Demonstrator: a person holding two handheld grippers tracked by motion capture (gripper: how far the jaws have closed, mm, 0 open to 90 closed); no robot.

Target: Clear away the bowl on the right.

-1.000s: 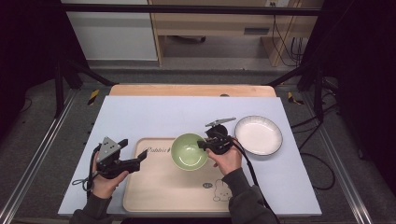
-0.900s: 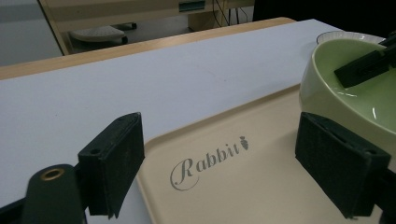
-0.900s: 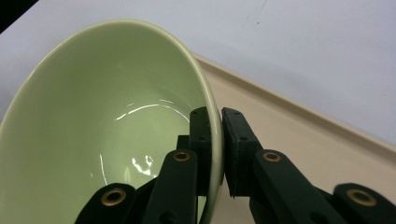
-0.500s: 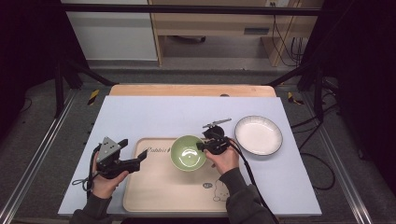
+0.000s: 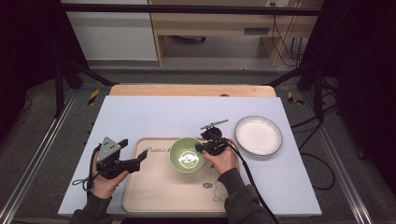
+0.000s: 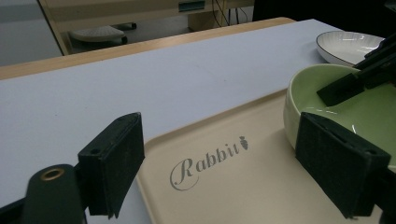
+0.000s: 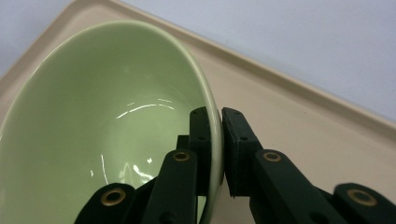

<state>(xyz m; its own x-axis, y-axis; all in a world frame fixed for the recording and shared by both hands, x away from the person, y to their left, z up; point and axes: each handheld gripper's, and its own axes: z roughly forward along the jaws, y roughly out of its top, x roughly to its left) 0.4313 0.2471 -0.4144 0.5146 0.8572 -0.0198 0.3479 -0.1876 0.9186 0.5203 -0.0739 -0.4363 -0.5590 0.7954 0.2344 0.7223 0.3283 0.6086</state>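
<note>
Two grippers work over a beige tray (image 5: 154, 191) that lies at the near edge of the pale blue table cover (image 5: 154, 116). The left gripper (image 5: 135, 161), held in the person's left hand (image 5: 105, 179) at the tray's left rim, has its jaws spread wide with nothing between them; in the left gripper view they frame the tray's printed word "Rabbit" with a small carrot after it. The right gripper (image 5: 200, 148), in the right hand (image 5: 223, 161), has its jaws pinched on the right wall of the green bowl (image 5: 187, 156), one pad inside the rim and one outside, as the right gripper view shows. The bowl sits on the tray's far middle part, mouth up; being round, it has no long axis. A small bear picture with tiny unreadable writing marks the tray's near right corner. Farther right, a white plate (image 5: 258, 135) with a dark rim rests on the cover, apart from the tray.
</note>
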